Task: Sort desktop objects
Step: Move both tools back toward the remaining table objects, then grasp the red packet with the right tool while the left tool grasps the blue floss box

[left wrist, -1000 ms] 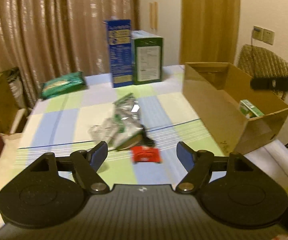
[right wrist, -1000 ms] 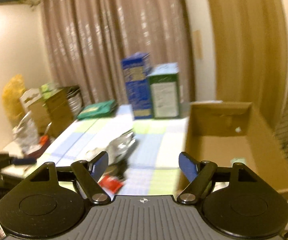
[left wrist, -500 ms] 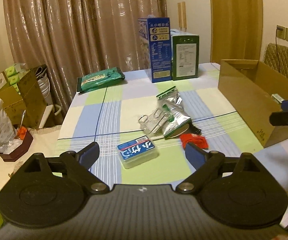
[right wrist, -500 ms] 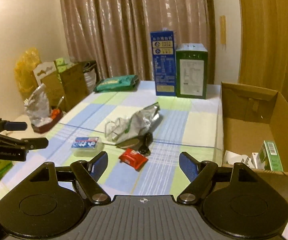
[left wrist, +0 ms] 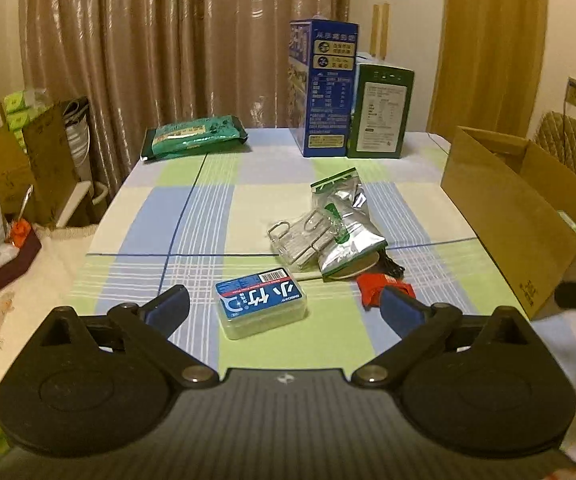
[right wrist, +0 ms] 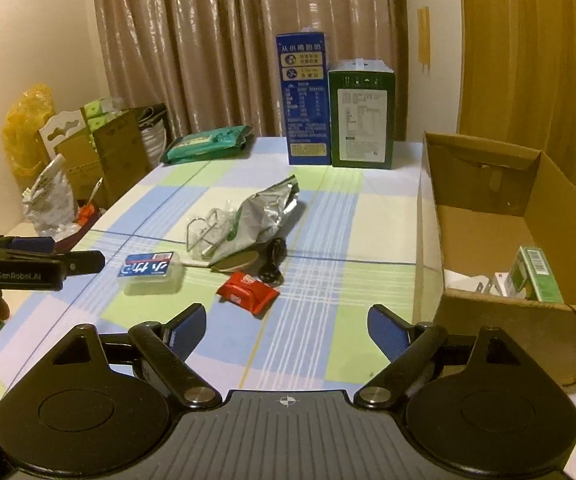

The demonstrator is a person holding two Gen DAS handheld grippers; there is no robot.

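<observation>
Checked tablecloth (left wrist: 247, 200) — blue, green, cream; red packet (right wrist: 247, 292); brown box (right wrist: 488, 320).

tissue pack (left wrist: 261, 307) left of wrapper (left wrist: 372, 289), box (right wrist: 500, 240) right

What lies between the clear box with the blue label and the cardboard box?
In the right wrist view, the red packet lies between the clear box and the cardboard box, on the checked cloth.
</observation>
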